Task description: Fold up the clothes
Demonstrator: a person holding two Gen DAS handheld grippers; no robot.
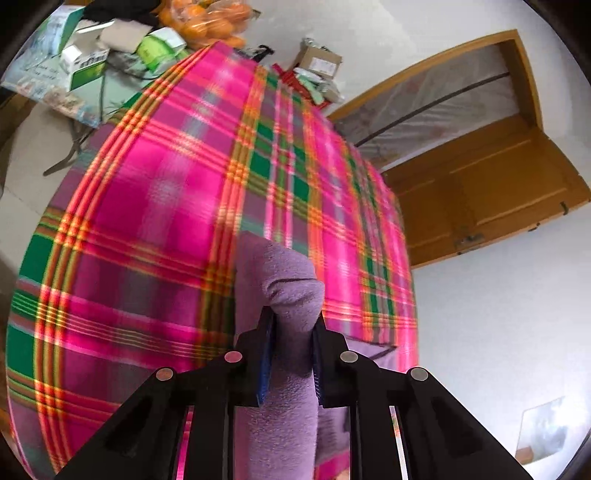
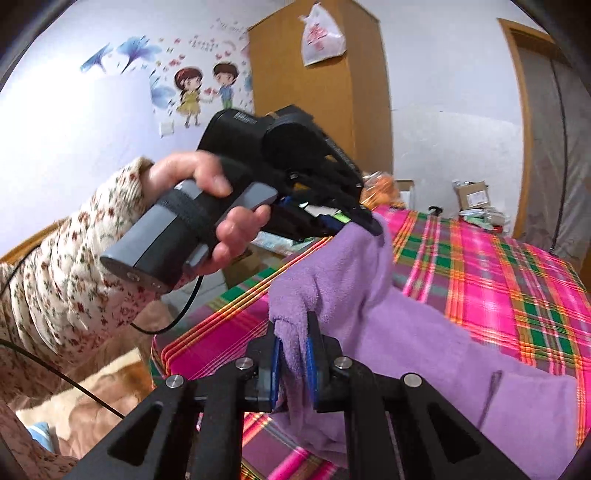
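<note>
Purple fleece, a soft garment [image 2: 424,354], is pinched in both of your grippers; your left gripper [image 1: 291,325] has its blue pads clamped on a bunched fold of it, the cloth bulging above the fingertips and hanging down between the black fingers; your right gripper [image 2: 293,332] is likewise closed on a small peak of the same fleece, the pads pressing in from either side. From the right wrist you can see your left hand [image 2: 221,214] wrapped round the grey handle of the other gripper, a floral sleeve [image 2: 74,266] running back from it, and the far tip of that gripper biting the upper edge of the garment; between the two grips the cloth is raised, while the rest of it trails down to the right and lies on the plaid sheet [image 2: 498,266]. That sheet, pink with green and orange bands, covers the bed under the garment; in the left wrist view it fills most of the frame and is blurred. Beyond the far edge of the bed you have a cluttered table with green and white boxes [image 1: 85,59] and a bag of oranges [image 1: 210,18]; a wooden door [image 1: 491,192] stands to the right; cartoon wall stickers [image 2: 203,88] and a wooden wardrobe [image 2: 325,92] show behind your left hand.
</note>
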